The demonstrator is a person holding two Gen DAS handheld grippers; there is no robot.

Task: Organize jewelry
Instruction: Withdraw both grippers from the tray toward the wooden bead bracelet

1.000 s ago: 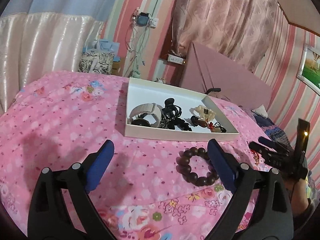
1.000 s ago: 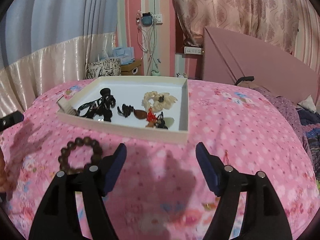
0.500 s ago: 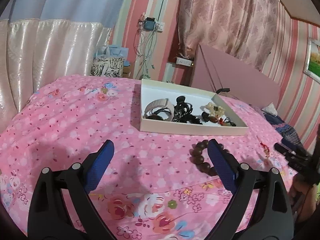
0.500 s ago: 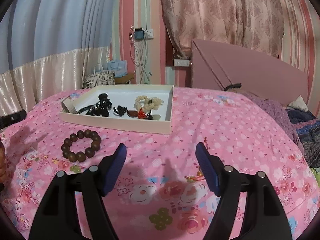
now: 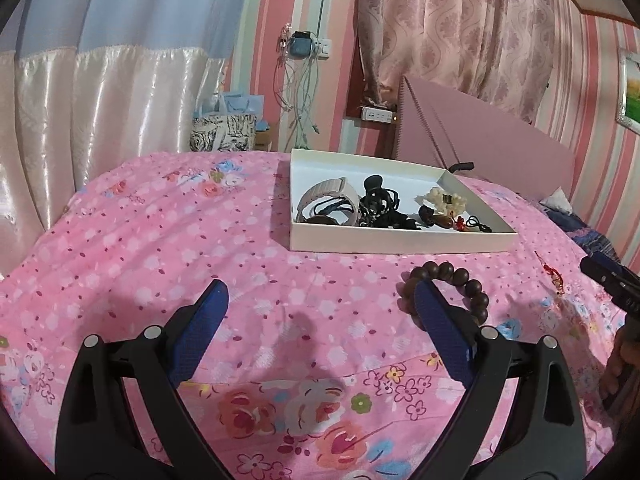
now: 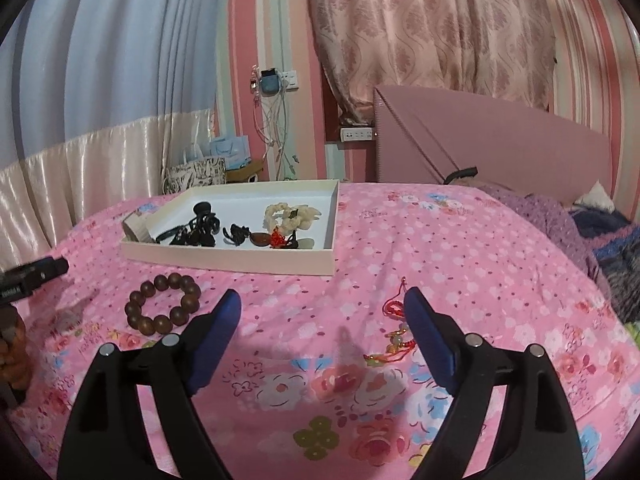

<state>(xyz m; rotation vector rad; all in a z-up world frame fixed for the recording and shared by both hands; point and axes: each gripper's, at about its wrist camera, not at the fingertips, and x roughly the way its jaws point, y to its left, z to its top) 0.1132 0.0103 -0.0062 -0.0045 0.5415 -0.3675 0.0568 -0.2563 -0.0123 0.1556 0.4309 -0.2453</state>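
Opening wider with nothing between its jaws, the right hand-held gripper point(image 6: 322, 312) nears the red tassel charm point(image 6: 394, 330): light, limp, best pinched at its knot; the left hand-held gripper point(image 5: 318, 302) is spread, empty.

Bedroom: floral bedspread point(image 5: 160, 240), headboard point(image 6: 500, 148).

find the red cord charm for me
In the right wrist view the red cord charm lies on the pink bedspread, just left of the right finger, short of the white tray.
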